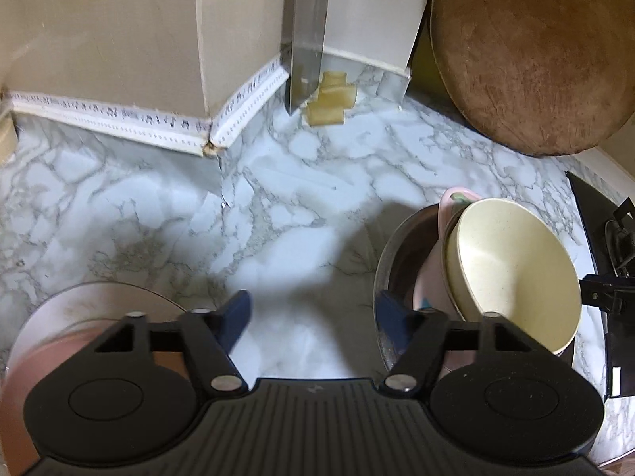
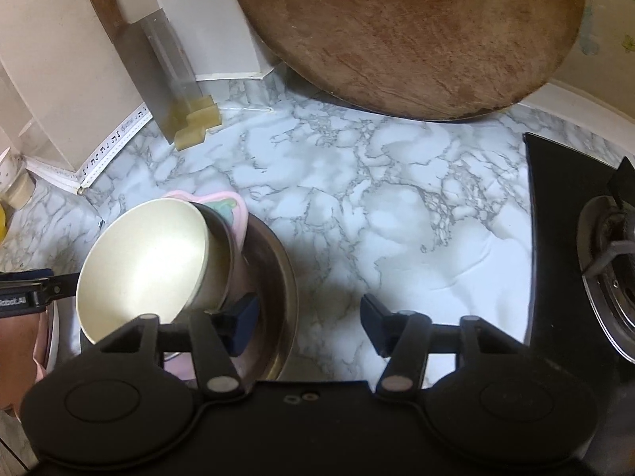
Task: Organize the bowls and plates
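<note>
left gripper (image 1: 313, 313) fingers apart, holding nothing. right gripper (image 2: 309, 323) fingers apart too, left finger inside steel bowl (image 2: 283, 277). cream bowl (image 2: 143, 265) tilted in it with pink plate (image 2: 230, 208), mid marble counter (image 2: 357, 198) near stove (image 2: 575, 238).

Bowls stacked to my left gripper's right, counter ahead.

From my left wrist, a bowl (image 1: 516, 273) sits tilted in a pan (image 1: 391, 254), a plate (image 1: 450, 198) behind it; another plate (image 1: 79, 309) lies at my left. Behind, a cleaver (image 1: 305, 35) leans on the wall (image 1: 99, 27), a board (image 1: 532, 51) to its right. From my right wrist, the stove (image 2: 563, 238) lies right.
</note>
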### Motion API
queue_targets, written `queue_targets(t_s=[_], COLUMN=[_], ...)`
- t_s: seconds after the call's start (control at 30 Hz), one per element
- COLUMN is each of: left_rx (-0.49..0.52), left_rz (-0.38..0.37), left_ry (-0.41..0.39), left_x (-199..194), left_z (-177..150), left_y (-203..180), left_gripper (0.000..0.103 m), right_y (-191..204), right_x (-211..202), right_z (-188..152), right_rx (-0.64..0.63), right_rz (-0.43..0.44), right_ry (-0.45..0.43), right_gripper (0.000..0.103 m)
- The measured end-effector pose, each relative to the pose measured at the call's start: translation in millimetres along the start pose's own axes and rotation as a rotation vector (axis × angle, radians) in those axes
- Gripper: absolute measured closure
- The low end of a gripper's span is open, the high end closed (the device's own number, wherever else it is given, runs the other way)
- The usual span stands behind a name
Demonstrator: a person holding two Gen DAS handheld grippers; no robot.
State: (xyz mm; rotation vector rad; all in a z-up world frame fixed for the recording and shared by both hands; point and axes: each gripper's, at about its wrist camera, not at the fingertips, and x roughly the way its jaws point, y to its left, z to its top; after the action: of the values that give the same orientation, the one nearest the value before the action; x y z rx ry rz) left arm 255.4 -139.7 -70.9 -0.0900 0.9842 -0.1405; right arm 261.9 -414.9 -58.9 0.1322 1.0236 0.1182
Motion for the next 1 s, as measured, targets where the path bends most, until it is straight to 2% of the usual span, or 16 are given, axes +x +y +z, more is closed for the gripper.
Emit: queue_targets(t_s=[0.07, 0.17, 0.23, 0.37, 0.57, 0.8, 1.0], left_rx=[-0.009, -0.019, -0.023, -0.041, -0.071, -0.083, -0.081], left_rz=[-0.009, -0.052, -0.07, -0.112, -0.157, -0.17, -0.181], left_ry=[0.001, 0.01, 0.02, 0.031, 0.053, 0.088, 0.089], left_x=[2, 3, 4, 3, 4, 13, 11], left_z=[1, 3, 3, 3, 4, 2, 3], left_y=[0, -1, -1, -2, -1, -3, -6], left_gripper=[0.037, 0.051, 0.055, 0.07, 0.085, 0.087, 0.092], right_y=[-1, -3, -4, -2, 0, 2, 1], right_x=[3, 9, 12, 15, 14, 15, 18], right_z=[2, 4, 5, 6, 6, 8, 9], right_rx=[0.005, 0.017, 0.026, 0.022, 0.012, 0.007, 0.016], right_rz=[0.011, 0.028, 0.043, 0.06, 0.058, 0.048, 0.062], right_ry=[0.007, 0.019, 0.029, 0.04, 0.039, 0.034, 0.035], right_gripper=[0.053, 0.059, 0.066, 0.074, 0.083, 0.083, 0.084])
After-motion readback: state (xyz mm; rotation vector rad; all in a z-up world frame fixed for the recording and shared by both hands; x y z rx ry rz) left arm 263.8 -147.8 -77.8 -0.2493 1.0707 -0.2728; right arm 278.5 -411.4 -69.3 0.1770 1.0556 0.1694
